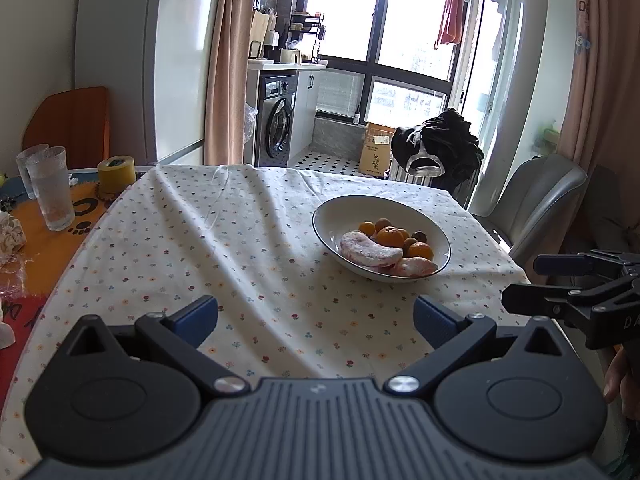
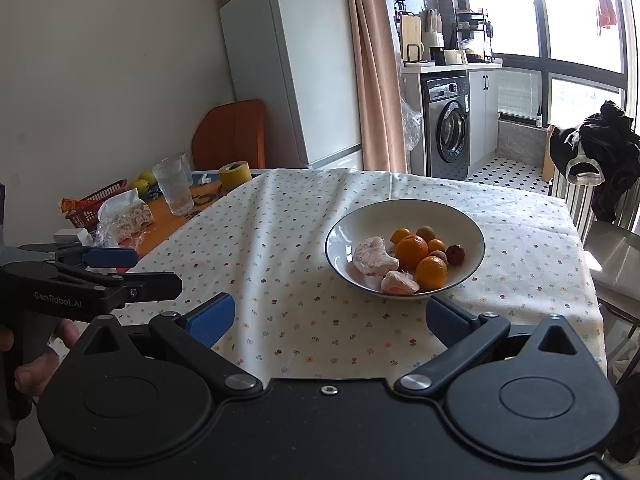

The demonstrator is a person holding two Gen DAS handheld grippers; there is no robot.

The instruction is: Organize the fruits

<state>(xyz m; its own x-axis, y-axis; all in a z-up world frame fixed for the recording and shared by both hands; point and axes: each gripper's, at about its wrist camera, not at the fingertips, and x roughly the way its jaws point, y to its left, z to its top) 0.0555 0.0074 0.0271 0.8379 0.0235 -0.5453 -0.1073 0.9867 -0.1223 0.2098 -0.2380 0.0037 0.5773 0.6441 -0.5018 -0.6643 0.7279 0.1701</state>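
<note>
A white bowl [image 2: 460,224] with a thin dark rim stands upright on the flowered cloth of the bench [image 2: 304,240], and all the fruit lies inside it. Two pale pink peeled citrus segments [image 2: 374,258] rest at the near side, one curved like a crescent. Beside them sit two oranges [image 2: 412,250], one touching the crescent, with several small orange kumquats [image 2: 436,245] and a dark brown round fruit [image 2: 455,254] behind.
</note>
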